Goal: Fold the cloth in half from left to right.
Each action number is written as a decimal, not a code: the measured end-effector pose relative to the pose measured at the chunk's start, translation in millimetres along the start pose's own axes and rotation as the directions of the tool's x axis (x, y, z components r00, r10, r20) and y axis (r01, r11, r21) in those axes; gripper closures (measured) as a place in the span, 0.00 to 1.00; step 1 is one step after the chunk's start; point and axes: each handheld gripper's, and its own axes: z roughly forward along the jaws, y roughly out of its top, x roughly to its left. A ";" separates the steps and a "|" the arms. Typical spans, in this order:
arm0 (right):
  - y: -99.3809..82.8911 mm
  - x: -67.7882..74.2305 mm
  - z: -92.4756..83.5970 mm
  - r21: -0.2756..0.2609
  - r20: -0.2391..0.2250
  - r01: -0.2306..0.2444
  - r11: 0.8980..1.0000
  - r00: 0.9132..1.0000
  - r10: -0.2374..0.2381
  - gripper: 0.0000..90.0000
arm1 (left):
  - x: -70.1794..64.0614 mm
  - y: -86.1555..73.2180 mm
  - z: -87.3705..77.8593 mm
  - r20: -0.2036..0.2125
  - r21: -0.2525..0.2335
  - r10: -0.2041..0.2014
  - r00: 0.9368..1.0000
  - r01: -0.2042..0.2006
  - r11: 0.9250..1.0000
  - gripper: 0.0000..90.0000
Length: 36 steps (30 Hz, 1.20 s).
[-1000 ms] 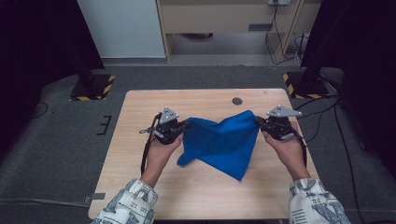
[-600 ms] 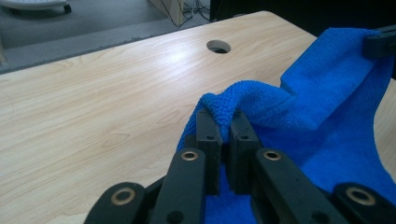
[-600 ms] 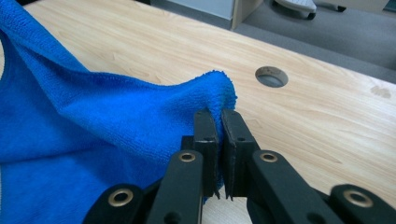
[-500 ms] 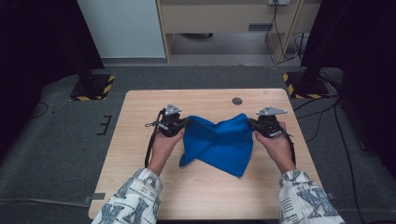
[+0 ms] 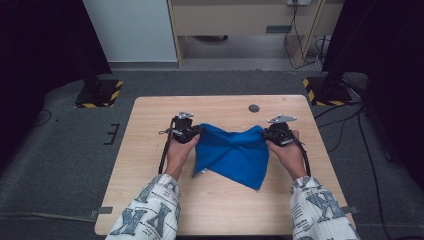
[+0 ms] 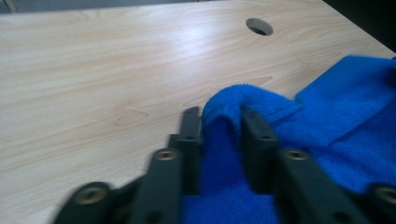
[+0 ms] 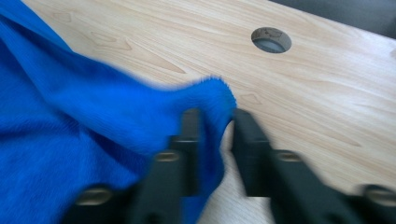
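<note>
A blue cloth (image 5: 230, 152) lies folded on the wooden table (image 5: 150, 125), its two far corners lifted toward the grippers. My left gripper (image 5: 196, 131) is at the cloth's left corner. In the left gripper view its jaws (image 6: 219, 114) have just been opening and stand apart, with the corner of the cloth (image 6: 336, 107) loose between them. My right gripper (image 5: 265, 134) is at the right corner. Its jaws (image 7: 215, 114) have also just been opening; the cloth (image 7: 70, 116) hangs against one jaw, with a gap to the other.
A round cable hole (image 5: 254, 108) is in the table beyond the cloth, toward the far right. Bare wood surrounds the cloth on all sides. Black stands with yellow-striped bases (image 5: 100, 92) rest on the floor past the table's far corners.
Both hands have come down and closer together, the right one more. The cloth has sunk onto the table and sags between them. Both pairs of jaws have parted.
</note>
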 end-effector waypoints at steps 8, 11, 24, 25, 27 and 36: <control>-1.0 4.3 1.0 -0.007 0.024 -0.002 1.000 1.000 0.002 0.26 | 2.2 2.6 -11.1 -0.021 -0.026 0.036 0.999 -0.036 0.999 0.32; -2.8 3.5 -2.5 -0.013 0.020 -0.004 1.000 1.000 0.005 0.23 | 2.9 3.3 -19.1 -0.022 -0.043 0.053 0.998 -0.054 0.998 0.30; -25.2 21.0 -26.6 -0.037 -0.058 0.005 0.999 0.998 -0.007 0.52 | 0.6 -27.7 -48.7 -0.021 -0.054 0.076 0.997 -0.077 0.996 0.28; -27.7 23.3 -28.7 -0.039 -0.063 0.003 0.999 0.998 -0.005 0.54 | -0.4 -30.8 -50.6 -0.022 -0.055 0.078 0.997 -0.079 0.995 0.28; -32.7 27.7 -32.9 -0.042 -0.073 0.008 0.999 0.997 -0.011 0.58 | -3.4 -37.2 -55.0 -0.028 -0.055 0.087 0.996 -0.088 0.995 0.28; -58.7 53.3 -53.6 -0.073 -0.123 0.024 0.997 0.992 -0.032 0.71 | -17.3 -77.2 -77.2 -0.015 -0.053 0.125 0.992 -0.126 0.991 0.28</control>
